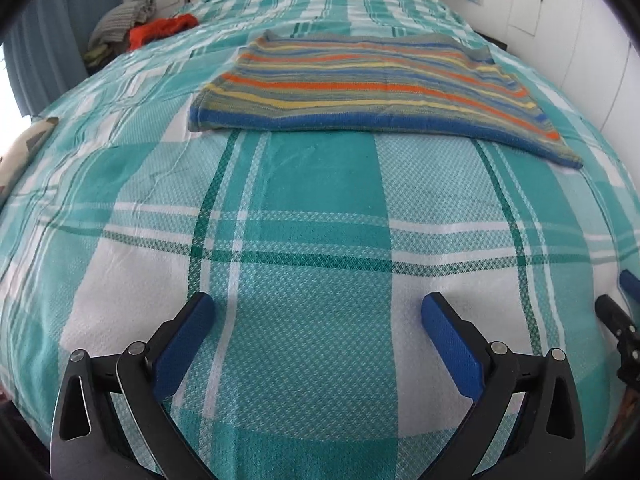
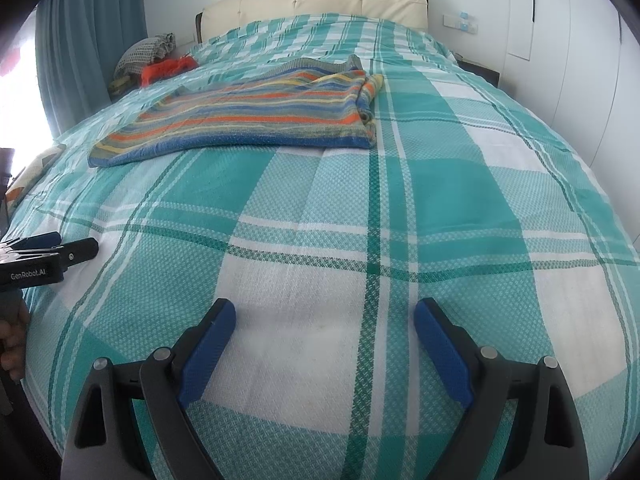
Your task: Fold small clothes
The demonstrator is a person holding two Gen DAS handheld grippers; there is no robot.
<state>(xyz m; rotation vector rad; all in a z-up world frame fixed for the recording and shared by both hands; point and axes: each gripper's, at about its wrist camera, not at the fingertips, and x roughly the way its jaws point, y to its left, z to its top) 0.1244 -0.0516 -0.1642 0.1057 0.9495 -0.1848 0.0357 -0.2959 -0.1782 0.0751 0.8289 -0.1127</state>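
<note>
Looking through the left wrist camera, we see our left gripper (image 1: 316, 312) with its blue-padded fingers spread wide and empty above the teal-and-white checked bedspread (image 1: 320, 208). The striped knitted garment in blue, orange and yellow (image 1: 372, 92) lies flat further up the bed, well apart from us. It looks soft, light and limp, so we judge it will sag and drag unless held at two points.

From the right wrist camera, our right gripper (image 2: 324, 316) is likewise spread and empty. The garment (image 2: 248, 120) sits ahead to the left, its right end bunched; the near blue hem corners seem the best holds.
</note>
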